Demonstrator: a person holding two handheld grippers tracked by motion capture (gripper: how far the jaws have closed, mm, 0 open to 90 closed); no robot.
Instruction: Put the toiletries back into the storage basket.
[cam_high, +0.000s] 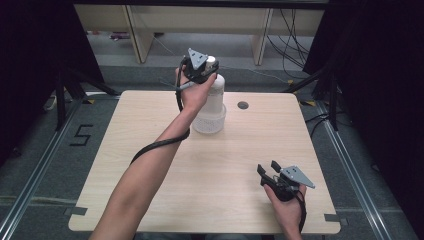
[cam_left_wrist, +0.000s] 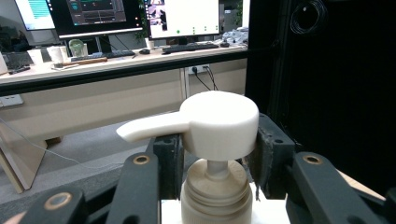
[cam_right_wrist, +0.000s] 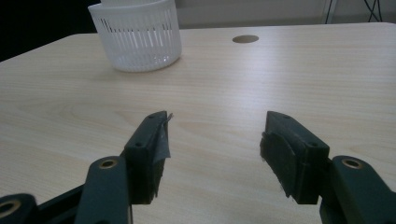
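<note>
left gripper (cam_left_wrist: 212, 154): clamped on pump bottle (cam_high: 214, 95) neck | right gripper (cam_right_wrist: 212, 154): jaws apart, holding nothing | bottle upright, spout (cam_left_wrist: 149, 127) pointing left in left gripper view

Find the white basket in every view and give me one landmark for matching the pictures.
High view: the basket stands at the table's far middle, around the base of the pump bottle.
Left gripper view: the basket is out of frame; the bottle's pump head sits between the jaws.
Right gripper view: upper left, past the open jaws.
Shared landmark: the round table hole, just right of the basket.
</note>
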